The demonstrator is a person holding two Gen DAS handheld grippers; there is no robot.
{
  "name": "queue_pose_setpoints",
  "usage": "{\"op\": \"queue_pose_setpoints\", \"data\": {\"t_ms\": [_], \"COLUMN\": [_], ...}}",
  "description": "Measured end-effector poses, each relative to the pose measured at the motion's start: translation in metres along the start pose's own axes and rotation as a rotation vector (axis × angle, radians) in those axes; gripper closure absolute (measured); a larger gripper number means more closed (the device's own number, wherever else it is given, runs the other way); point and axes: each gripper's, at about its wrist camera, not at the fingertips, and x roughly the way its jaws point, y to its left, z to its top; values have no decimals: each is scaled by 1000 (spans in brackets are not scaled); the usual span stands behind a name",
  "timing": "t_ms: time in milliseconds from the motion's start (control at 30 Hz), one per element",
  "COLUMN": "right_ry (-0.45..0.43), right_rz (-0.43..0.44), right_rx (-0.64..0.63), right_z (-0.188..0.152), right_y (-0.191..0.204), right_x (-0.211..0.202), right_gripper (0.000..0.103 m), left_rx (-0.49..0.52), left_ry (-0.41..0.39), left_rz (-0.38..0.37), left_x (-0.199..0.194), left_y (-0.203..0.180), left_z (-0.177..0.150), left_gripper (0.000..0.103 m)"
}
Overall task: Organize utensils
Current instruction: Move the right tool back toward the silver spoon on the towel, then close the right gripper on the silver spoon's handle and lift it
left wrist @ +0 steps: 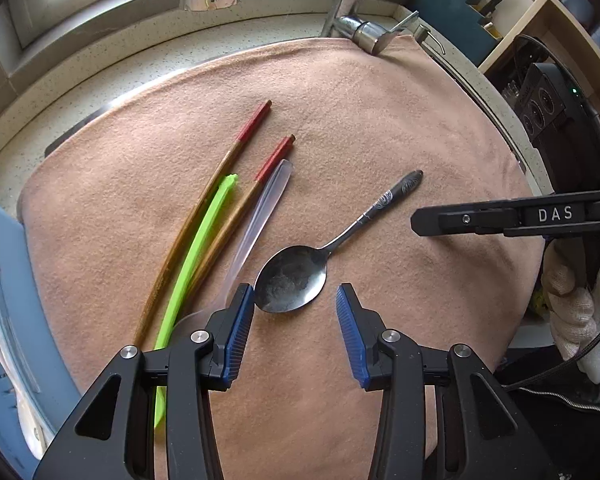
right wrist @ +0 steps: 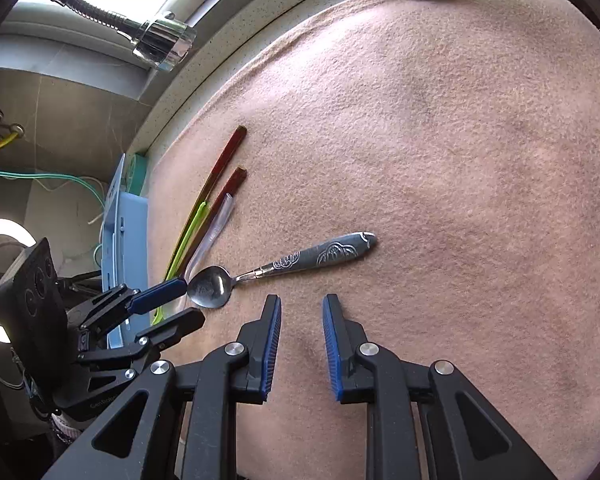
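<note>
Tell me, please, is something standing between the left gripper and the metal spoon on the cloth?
Nothing visible does. The left gripper is open and the bowl of the metal spoon lies just ahead, partly between the fingers, the left one right beside its rim. The clear plastic utensil and green utensil lie off to the left.

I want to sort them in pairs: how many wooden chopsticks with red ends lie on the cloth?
2. One chopstick is farthest left, beside the green utensil; the other chopstick lies between that green utensil and the clear utensil. Their near ends are hidden behind the left gripper.
</note>
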Motion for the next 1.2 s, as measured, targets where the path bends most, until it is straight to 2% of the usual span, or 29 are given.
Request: {"op": "queue_pose_setpoints", "data": {"t_ms": [267,400,500,733,1033,1100,1200], "right_ry": [-24,-18,-10,0,-13,-18,-21], "right_rz": [17,31,43,87,131,124,111], "right_rx": [0,14,24,47,105,97,81], "right_z": [19,23,24,22,27,29,31], "right_y": [-7,-12,-14,-13,-14,-11,-7], "right_x": [-2,-3,-2,5,11,13,14], "right_gripper": [81,81,81,81,81,81,82], "left_rx": [-32,-64,-50,28,65,58,35], "left_ry": [-20,-55,-99,-116,-117,-123,-132], "left_rz": [-74,-100,-52,60,58,51,34], "left_x": [1,2,0,11,28,29,29], "left_y": [-30,-46,-56,-61,-66,-66,-63], "left_z": [-20,-28,-29,-28,-21,-18,-16], "left_gripper": [62,62,62,62,63,72,72]}}
